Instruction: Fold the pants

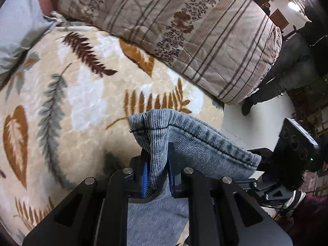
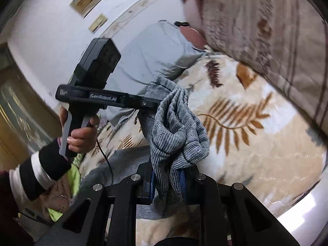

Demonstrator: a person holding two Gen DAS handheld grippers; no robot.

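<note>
Pants (image 1: 196, 143) hem in both tongs (image 1: 157, 170).

One text can be read: "CenRobot.AI" in pale letters on the black side bar of the left gripper (image 2: 151, 104), seen from the right wrist view. A small pale mark sits at the bar's rear end but is too blurred to read. The left wrist view shows no legible text

leaf-print blanket (image 1: 82, 94), striped quilt (image 1: 184, 30), grey pillow (image 1: 18, 26)
</note>
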